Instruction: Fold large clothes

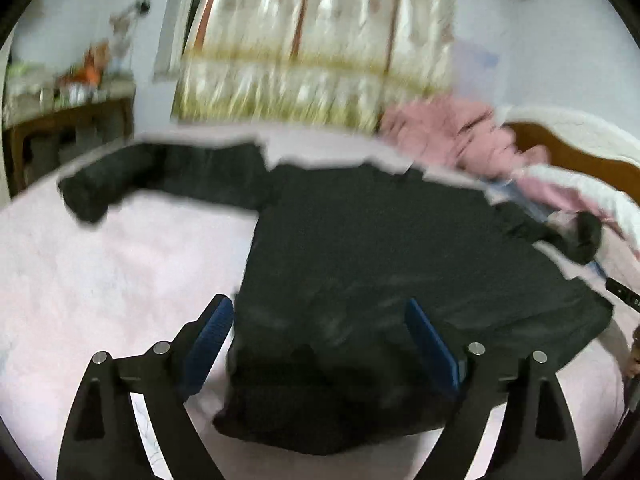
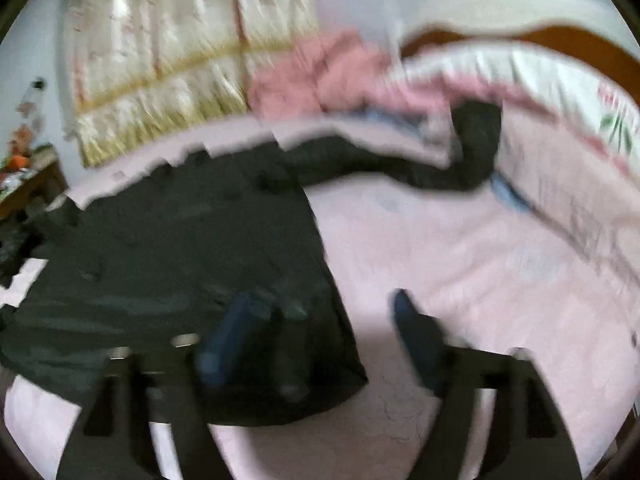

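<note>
Dark jacket point(image 1: 380, 248) flat on pink bed point(image 1: 120, 264) — left claw point(image 1: 320, 344), right claw point(image 2: 320, 336) wide, empty.

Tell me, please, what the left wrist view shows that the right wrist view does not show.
Only the left wrist view shows the garment's left sleeve stretched out over the bed.

Only the right wrist view shows the white quilt's flower print.

Both show the dark garment spread flat on the pink bedsheet, the pink clothes, the curtain, and open tongs.
</note>
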`<act>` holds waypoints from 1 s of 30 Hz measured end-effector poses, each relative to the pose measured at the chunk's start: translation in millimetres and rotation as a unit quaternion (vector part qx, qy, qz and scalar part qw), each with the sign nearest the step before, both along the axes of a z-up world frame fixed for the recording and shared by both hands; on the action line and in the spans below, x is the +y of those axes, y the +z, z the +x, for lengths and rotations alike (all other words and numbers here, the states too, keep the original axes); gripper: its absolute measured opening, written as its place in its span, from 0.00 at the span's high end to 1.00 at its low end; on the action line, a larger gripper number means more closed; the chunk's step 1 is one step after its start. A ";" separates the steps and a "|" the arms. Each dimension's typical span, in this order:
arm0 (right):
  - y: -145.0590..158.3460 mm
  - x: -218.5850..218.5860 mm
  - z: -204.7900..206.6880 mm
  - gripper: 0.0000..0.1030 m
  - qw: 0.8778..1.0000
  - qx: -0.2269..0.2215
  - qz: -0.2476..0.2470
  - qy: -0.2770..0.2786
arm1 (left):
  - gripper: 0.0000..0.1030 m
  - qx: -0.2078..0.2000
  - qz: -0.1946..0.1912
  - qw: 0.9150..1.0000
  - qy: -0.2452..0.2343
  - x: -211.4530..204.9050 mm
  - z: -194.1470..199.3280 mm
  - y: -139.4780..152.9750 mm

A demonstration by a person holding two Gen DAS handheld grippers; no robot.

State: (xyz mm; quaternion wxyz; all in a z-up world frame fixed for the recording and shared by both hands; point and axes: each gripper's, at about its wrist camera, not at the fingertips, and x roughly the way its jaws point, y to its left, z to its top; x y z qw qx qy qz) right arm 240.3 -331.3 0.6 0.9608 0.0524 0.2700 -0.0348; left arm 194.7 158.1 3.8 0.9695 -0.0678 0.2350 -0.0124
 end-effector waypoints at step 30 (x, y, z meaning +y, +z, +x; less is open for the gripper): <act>-39.3 125.1 -9.5 0.00 0.954 0.070 -0.216 0.195 | 0.00 0.093 0.209 0.966 -0.122 -113.8 -1.0 -43.3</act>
